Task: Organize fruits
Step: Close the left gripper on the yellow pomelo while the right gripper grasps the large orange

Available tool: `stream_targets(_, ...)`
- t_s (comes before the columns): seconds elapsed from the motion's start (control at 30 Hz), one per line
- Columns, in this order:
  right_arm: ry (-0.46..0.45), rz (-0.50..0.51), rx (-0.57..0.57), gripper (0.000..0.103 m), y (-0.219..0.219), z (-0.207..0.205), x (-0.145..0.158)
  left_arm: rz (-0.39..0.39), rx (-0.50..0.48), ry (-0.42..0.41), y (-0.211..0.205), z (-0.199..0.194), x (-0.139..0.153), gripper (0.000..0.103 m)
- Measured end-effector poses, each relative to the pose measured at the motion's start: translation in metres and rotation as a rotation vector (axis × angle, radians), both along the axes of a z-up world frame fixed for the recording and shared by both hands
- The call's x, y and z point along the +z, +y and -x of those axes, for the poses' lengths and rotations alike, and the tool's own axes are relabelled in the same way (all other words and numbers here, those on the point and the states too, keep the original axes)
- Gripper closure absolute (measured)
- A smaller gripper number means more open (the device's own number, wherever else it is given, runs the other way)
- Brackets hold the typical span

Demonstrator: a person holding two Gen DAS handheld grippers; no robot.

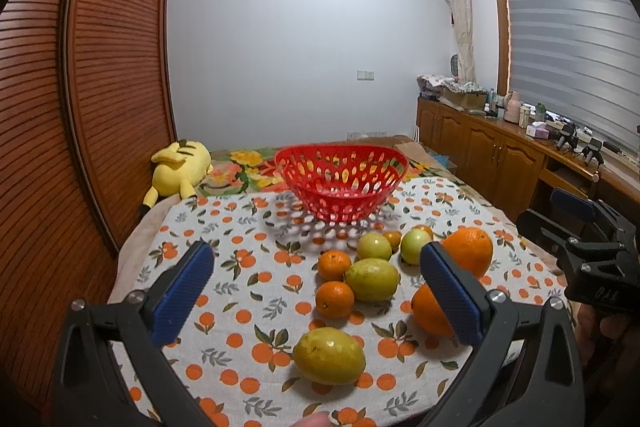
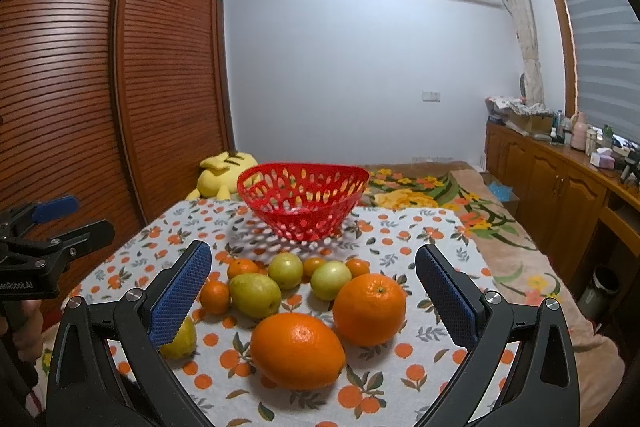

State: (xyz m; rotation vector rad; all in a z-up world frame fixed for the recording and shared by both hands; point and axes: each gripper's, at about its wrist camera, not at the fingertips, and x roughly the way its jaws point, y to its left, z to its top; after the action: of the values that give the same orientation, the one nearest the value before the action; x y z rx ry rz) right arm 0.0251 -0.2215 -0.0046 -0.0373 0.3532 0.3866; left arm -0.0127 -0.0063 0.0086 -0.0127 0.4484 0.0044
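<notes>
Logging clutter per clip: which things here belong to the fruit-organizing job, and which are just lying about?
Job:
red basket, nothing visible in it
two big oranges
small oranges
yellow-green fruits
left gripper and right gripper, both open

Lying about:
yellow plush toy
floral blanket
bottles and boxes on the sideboard

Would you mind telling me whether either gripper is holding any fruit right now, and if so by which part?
Nothing is held. The left gripper and the right gripper are both open above the cloth, and all the fruit lies loose in front of the basket.
</notes>
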Motion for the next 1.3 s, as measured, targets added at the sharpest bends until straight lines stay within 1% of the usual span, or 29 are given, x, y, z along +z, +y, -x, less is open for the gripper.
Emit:
stream_targets(0.37, 0.095, 0.032, 0.032, 0.0, 0.003, -0.019, -0.035, 0.028, -0.022, 0.108, 0.009, -0.017, -0.052, 0.0)
stream_targets(0.73, 0.146, 0.053, 0.054, 0.0, 0.007, -0.026, -0.056, 0.041, -0.043, 0.215, 0.014, -0.028, -0.095, 0.0)
stream_targets(0.8, 0.162, 0.057, 0.06, 0.0, 0.008, -0.028, -0.06, 0.051, -0.05, 0.236, 0.014, -0.03, -0.101, 0.003)
stream_targets(0.93, 0.185, 0.064, 0.07, 0.0, 0.012, -0.03, -0.069, 0.055, -0.061, 0.279, 0.014, -0.035, -0.115, 0.005)
stream_targets(1.0, 0.198, 0.07, 0.074, 0.0, 0.013, -0.032, -0.072, 0.069, -0.072, 0.297, 0.014, -0.037, -0.121, 0.008)
stream_targets(1.17, 0.224, 0.083, 0.089, 0.0, 0.016, -0.035, -0.079, 0.09, -0.096, 0.313, 0.013, -0.039, -0.128, 0.014)
stream_targets(1.3, 0.254, 0.089, 0.104, 0.0, 0.02, -0.04, -0.088, 0.106, -0.107, 0.327, 0.013, -0.04, -0.133, 0.016)
